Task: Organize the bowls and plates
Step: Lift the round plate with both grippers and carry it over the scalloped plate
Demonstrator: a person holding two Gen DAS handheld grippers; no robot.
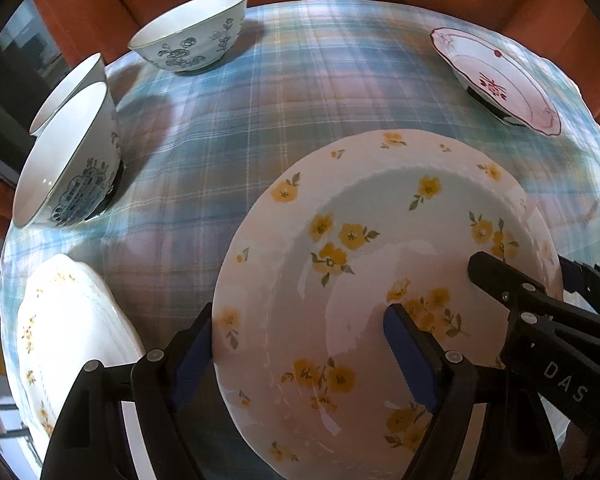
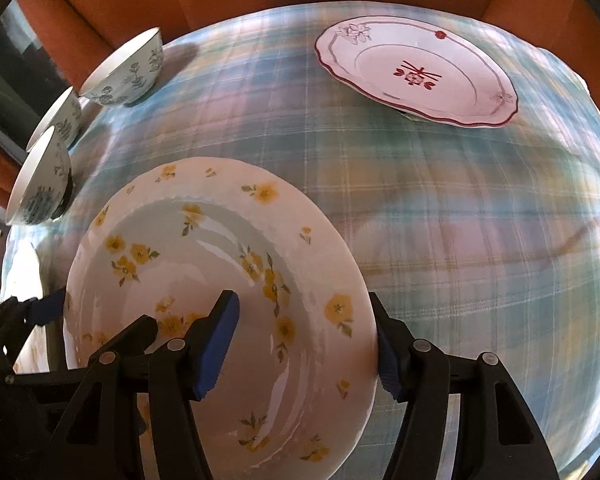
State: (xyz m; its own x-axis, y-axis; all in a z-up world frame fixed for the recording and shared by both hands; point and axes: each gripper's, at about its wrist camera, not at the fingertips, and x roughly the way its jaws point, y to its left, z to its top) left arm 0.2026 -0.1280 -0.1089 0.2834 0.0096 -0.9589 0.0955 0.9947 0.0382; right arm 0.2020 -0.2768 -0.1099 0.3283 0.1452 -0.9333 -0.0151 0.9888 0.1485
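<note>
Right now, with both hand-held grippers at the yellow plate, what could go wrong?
The left hand-held gripper and right hand-held gripper only straddle the rim of the yellow plate, jaws wide, so lifting could drop it. The second plate lies close; a swing could hit it.

my left wrist view looks steeply down past the left gripper (image 1: 304, 356), sitting close over the yellow plate (image 1: 380, 280), whose left rim lies between its fingers. my right wrist view looks down as steeply past the right gripper (image 2: 304, 344), just as close, straddling that plate's (image 2: 204, 300) right rim. both views share the plate, the plaid cloth (image 1: 260, 120) ahead of the fingers, the bowls (image 2: 120, 72) far left and the red plate (image 2: 416, 72) far right.
</note>
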